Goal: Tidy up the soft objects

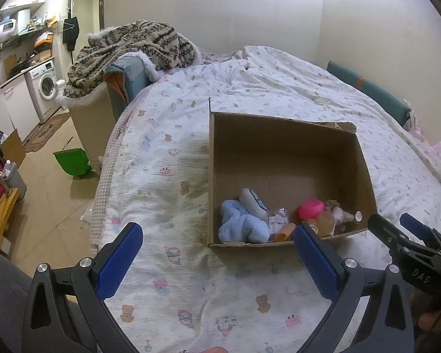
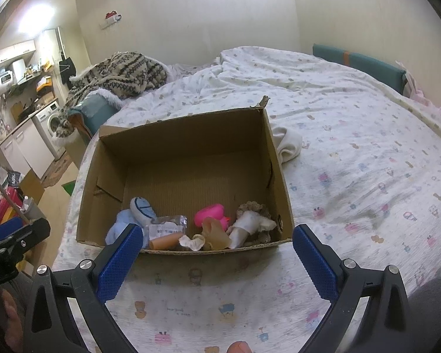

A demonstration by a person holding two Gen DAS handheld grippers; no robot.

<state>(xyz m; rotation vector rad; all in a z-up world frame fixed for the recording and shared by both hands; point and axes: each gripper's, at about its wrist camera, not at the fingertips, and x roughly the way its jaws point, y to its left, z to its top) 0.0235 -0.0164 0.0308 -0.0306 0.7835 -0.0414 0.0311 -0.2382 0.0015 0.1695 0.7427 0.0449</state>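
Note:
An open cardboard box sits on the bed. Along its near wall lie a light blue plush, a white and blue soft toy, a pink toy, a doll in white and an orange tube. My left gripper hovers open just before the box's near left corner, holding nothing. My right gripper hangs open at the near wall, holding nothing. A white cloth lies on the bed right of the box.
The bed wears a cartoon-print sheet. A patterned knit blanket is heaped on a chest at its far left. On the floor to the left are a green dustpan, a grey bin and a washing machine.

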